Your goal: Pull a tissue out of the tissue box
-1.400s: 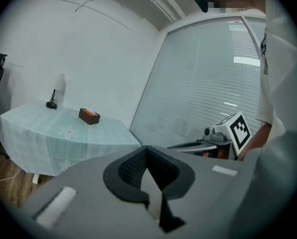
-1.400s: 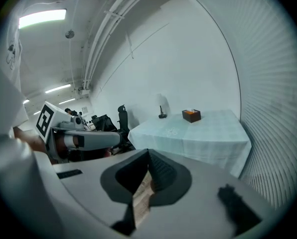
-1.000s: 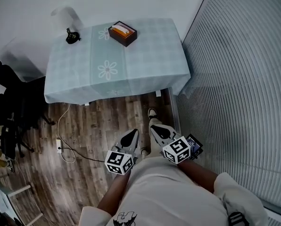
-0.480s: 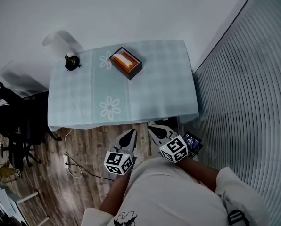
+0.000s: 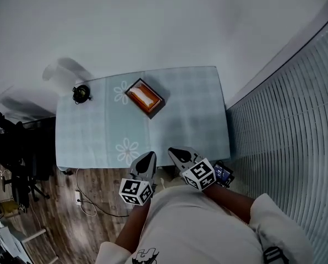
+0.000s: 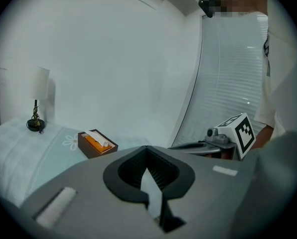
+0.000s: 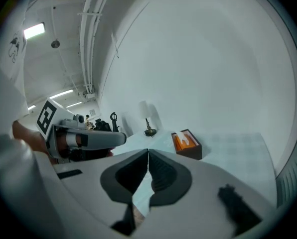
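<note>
Pale-blue checked tabletop (image 5: pixel 191 120) now lies closer; left claw (image 5: pixel 147 159) and right claw (image 5: pixel 176 153), both pressed together and empty, approach the brown tissue box (image 5: pixel 145 98).

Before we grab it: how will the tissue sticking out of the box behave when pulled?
Probably floppy: the tissue shows as a thin white fold sticking up, so it should crumple, and may tear under a hard pinch. The tissue box looks small, likely light, so it may lift or slide on the tablecloth with the pull.
</note>
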### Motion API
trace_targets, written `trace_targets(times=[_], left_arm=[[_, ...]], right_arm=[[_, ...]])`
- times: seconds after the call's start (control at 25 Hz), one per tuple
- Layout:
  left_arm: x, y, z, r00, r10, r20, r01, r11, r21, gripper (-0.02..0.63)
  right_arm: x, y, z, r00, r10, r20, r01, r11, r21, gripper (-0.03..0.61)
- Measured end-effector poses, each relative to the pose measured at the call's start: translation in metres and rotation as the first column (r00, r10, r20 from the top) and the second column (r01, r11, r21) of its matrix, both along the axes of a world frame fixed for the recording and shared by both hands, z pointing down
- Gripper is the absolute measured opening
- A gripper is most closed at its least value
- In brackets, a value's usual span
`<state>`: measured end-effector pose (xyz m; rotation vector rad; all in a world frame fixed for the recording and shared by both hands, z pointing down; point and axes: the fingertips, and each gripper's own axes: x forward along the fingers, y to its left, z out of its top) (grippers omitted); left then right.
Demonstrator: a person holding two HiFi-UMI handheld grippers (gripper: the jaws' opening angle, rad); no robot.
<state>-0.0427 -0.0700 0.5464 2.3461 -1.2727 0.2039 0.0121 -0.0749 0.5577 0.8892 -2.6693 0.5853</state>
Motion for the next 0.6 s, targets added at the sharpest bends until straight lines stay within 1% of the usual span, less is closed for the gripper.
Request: trace_targets(times=[0.16, 0.32, 0.6], left_arm=[[-0.007, -0.017, 0.000, 1.000, 0.005, -0.017, -0.005, 1.000, -0.017, 0.006], [-0.009, -0.030, -0.005, 0.999, 0.051, -0.012, -0.052, 0.998, -0.020, 0.006], [-0.026, -0.056, 0.006, 0.999, 0.051, -0.008, -0.051, 0.998, -0.038, 0.006]], right_arm=[[-0.014, -0.017, -0.003, 1.000, 0.017, -0.001, -0.017, 1.000, -0.011, 0.012], [-0.026, -0.029, -0.011, 1.000, 0.026, -0.002, -0.027, 1.000, -0.013, 0.012], [-0.032, -0.056, -0.002, 0.998, 0.056, -0.007, -0.056, 0.998, -0.036, 0.012]])
